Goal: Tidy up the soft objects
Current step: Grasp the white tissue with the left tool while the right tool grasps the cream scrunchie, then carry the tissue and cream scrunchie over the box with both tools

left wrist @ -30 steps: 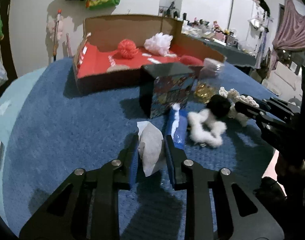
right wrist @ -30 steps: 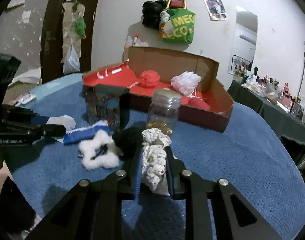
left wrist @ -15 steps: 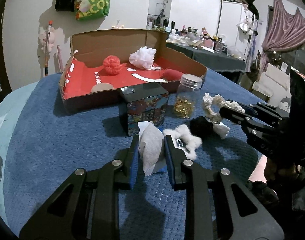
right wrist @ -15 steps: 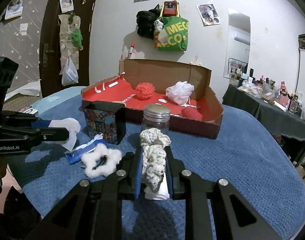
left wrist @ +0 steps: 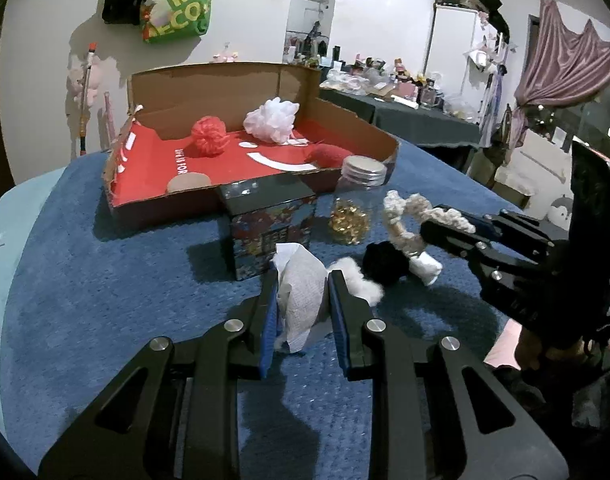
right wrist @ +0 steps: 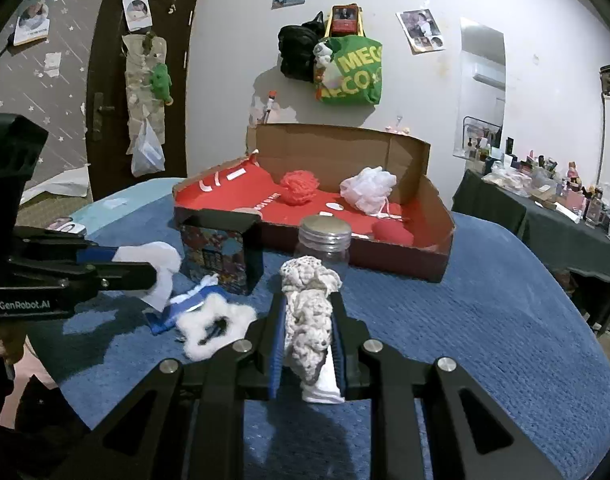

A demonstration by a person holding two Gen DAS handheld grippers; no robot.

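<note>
Both claws loaded with soft pieces, box ahead.

Left wrist view: my left claw (left wrist: 301, 300), low centre, is pinched on a crumpled white tissue (left wrist: 299, 296); it looks weightless and crushable, so I judge a mid-body pinch best. Behind it, upper centre, is the open cardboard box (left wrist: 241, 152). Right wrist view: my right claw (right wrist: 308, 332), lower centre, is closed on a cream crocheted scrunchie (right wrist: 309, 308), springy and light, gripped across its bunched middle, in front of the glass jar (right wrist: 325, 240).

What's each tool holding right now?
Left tool: closed on a white tissue.
Right tool: closed on a cream crochet scrunchie.
</note>
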